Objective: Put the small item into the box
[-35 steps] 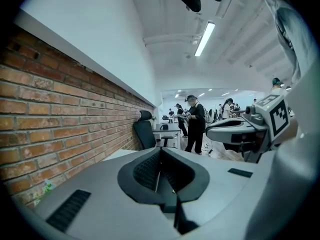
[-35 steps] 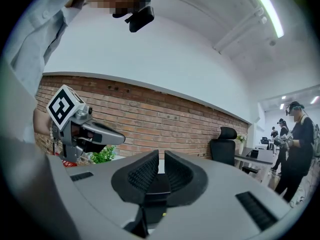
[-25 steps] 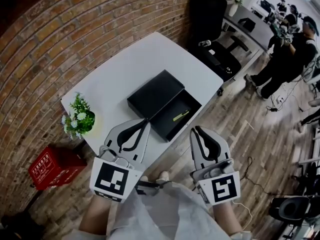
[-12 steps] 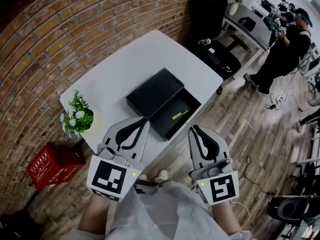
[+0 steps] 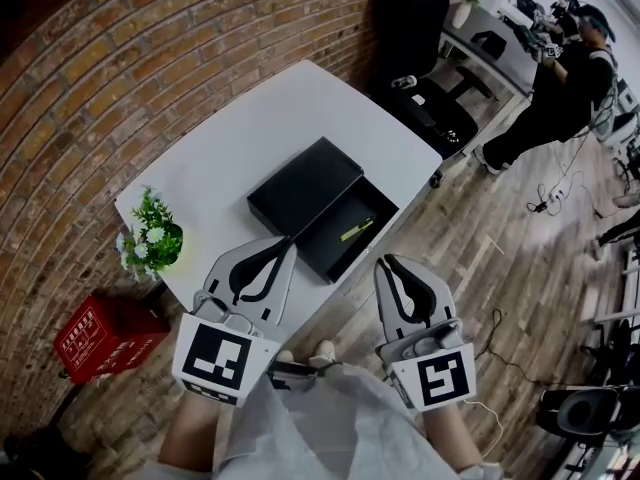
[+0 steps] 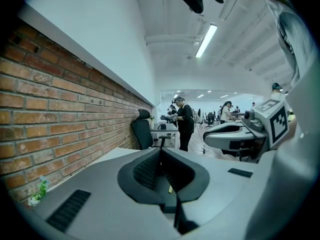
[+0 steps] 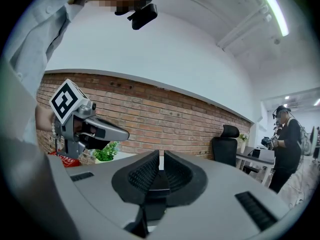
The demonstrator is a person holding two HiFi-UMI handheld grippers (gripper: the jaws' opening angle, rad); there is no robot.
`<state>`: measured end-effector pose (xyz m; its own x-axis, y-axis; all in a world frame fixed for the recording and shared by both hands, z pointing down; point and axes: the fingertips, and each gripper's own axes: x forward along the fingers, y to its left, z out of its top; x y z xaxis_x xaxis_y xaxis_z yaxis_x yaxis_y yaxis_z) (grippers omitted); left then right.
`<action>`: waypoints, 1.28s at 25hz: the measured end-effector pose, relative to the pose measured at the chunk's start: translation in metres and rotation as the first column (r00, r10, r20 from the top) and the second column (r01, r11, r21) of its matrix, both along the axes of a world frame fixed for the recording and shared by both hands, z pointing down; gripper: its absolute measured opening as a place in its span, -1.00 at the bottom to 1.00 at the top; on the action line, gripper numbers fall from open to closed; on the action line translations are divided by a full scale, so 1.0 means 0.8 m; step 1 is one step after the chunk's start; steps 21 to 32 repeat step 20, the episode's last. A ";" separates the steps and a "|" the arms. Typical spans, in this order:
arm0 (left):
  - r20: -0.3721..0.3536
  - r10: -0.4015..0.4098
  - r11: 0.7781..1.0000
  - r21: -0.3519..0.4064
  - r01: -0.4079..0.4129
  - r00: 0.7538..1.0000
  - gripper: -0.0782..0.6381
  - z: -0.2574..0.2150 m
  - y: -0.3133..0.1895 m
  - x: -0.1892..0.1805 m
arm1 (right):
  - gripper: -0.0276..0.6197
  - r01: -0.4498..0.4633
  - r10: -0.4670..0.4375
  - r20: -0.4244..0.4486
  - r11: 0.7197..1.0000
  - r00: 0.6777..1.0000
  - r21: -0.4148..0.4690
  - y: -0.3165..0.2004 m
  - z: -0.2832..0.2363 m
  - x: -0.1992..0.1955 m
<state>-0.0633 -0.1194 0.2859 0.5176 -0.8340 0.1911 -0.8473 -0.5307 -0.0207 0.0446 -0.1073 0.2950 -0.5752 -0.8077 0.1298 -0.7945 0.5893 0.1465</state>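
The item (image 5: pixel 357 231) lies in the open box (image 5: pixel 330 253), just ahead of the jaws — the job looks done. Left gripper (image 5: pixel 288 244) and right gripper (image 5: pixel 390 264) are both closed, empty.

**Brick wall, white table, plank floor**

We see a brick wall (image 5: pixel 120 58) running from nine to twelve o'clock, with a white table (image 5: pixel 260 128) against it. A wooden plank floor (image 5: pixel 500 258) lies at three. A black office chair (image 5: pixel 420 28) and a grey desk (image 5: pixel 490 53) stand at one o'clock. A strip light (image 6: pixel 206 40) glows overhead.
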 end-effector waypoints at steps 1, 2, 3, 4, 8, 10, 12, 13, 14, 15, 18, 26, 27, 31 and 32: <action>0.000 0.002 1.000 -0.001 -0.002 1.000 -0.73 0.001 0.000 0.000 | -0.73 0.000 0.000 0.000 1.000 1.000 0.000 0.000 0.000 0.000; 0.000 0.004 1.000 -0.001 -0.004 1.000 -0.73 0.001 0.000 0.001 | -0.73 0.000 0.000 -0.001 1.000 1.000 -0.001 0.000 0.000 0.000; 0.000 0.005 1.000 -0.002 -0.005 1.000 -0.73 0.002 -0.001 0.001 | -0.73 -0.001 0.001 -0.002 1.000 1.000 -0.002 -0.001 0.000 0.000; 0.000 0.006 1.000 -0.004 -0.006 1.000 -0.73 0.002 -0.001 0.001 | -0.73 -0.002 0.002 -0.003 1.000 1.000 -0.003 -0.001 0.001 0.000; 0.000 0.010 1.000 -0.010 -0.010 1.000 -0.73 0.005 -0.001 0.001 | -0.73 -0.004 0.004 -0.007 1.000 1.000 -0.008 -0.001 0.003 -0.001; 0.000 0.012 1.000 -0.011 -0.012 1.000 -0.73 0.005 0.000 0.000 | -0.73 -0.003 0.003 -0.009 1.000 1.000 -0.010 -0.001 0.003 -0.002; 0.002 0.015 1.000 -0.014 -0.015 1.000 -0.73 0.006 0.000 0.001 | -0.73 0.000 0.000 -0.010 1.000 1.000 -0.011 0.000 0.004 -0.003; 0.005 0.017 1.000 -0.014 -0.017 1.000 -0.73 0.007 -0.001 0.002 | -0.73 0.001 -0.001 -0.011 1.000 1.000 -0.012 0.000 0.004 -0.002; 0.008 0.019 1.000 -0.015 -0.019 1.000 -0.73 0.007 -0.001 0.003 | -0.73 0.001 -0.001 -0.011 1.000 1.000 -0.014 0.000 0.004 -0.002; 0.011 0.021 1.000 -0.015 -0.020 1.000 -0.73 0.007 -0.001 0.004 | -0.73 0.000 -0.001 -0.011 1.000 1.000 -0.015 0.000 0.005 -0.001; 0.014 0.022 1.000 -0.017 -0.022 1.000 -0.73 0.009 0.000 0.006 | -0.73 -0.006 0.006 0.005 1.000 1.000 -0.011 -0.002 0.002 0.000; 0.015 0.024 1.000 -0.019 -0.024 1.000 -0.73 0.010 0.000 0.007 | -0.73 -0.015 0.015 0.027 1.000 1.000 0.000 -0.004 -0.002 -0.001; 0.015 0.024 1.000 -0.019 -0.024 1.000 -0.73 0.010 0.000 0.007 | -0.73 -0.015 0.015 0.027 1.000 1.000 0.000 -0.004 -0.002 -0.001; 0.015 0.024 1.000 -0.019 -0.024 1.000 -0.73 0.010 0.000 0.007 | -0.73 -0.015 0.015 0.027 1.000 1.000 0.000 -0.004 -0.002 -0.001; 0.015 0.024 1.000 -0.019 -0.024 1.000 -0.73 0.010 0.000 0.007 | -0.73 -0.015 0.015 0.027 1.000 1.000 0.000 -0.004 -0.002 -0.001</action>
